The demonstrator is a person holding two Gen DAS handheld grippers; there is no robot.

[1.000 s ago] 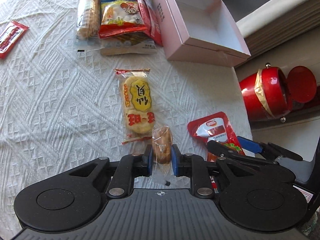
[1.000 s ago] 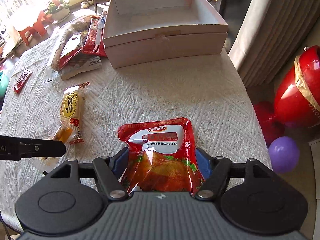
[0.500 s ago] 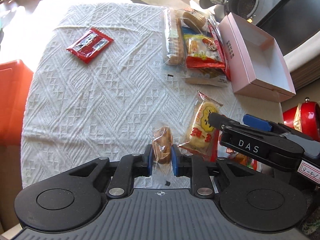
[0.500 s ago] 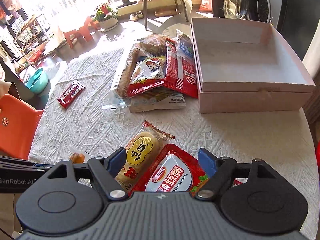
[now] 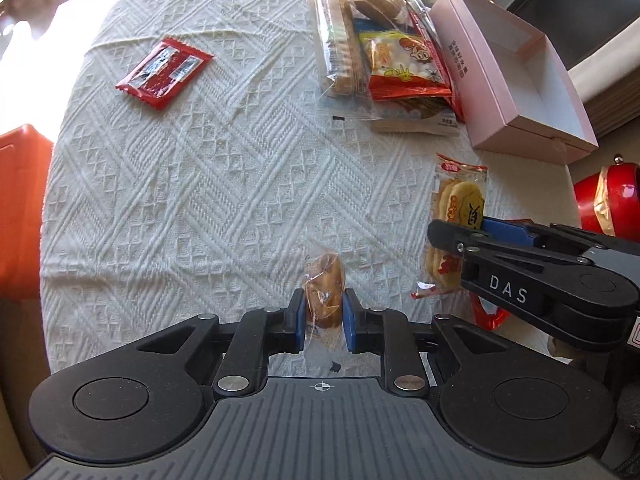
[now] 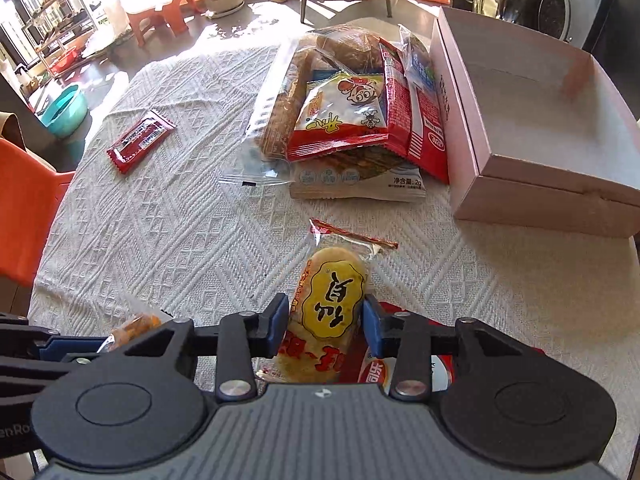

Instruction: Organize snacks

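- The left gripper (image 5: 323, 314) has its blue pads pressed narrowly on both sides of a small bun in clear wrap (image 5: 324, 294), held just above the white tablecloth (image 5: 200, 200).
- The right gripper (image 6: 326, 326) is closing its jaws round a rice cracker packet (image 6: 332, 300) with a yellow label; both pads stand at the packet's edges, which lies flat on the cloth, partly over a red pouch (image 6: 374, 372).
- In the left wrist view the cracker packet (image 5: 460, 204) lies at about 3 o'clock of the held bun, the right gripper (image 5: 452, 236) reaching over it.
- A pink box (image 6: 540, 184) sits open at 2 o'clock of the cracker packet; its white inside holds nothing visible.
- A heap of snack bags (image 6: 344, 120) lies just beside the box's left wall, at 12 o'clock of the cracker packet, none inside the box.
- A lone red sachet (image 6: 140, 140) lies well apart at 10 o'clock on the cloth.
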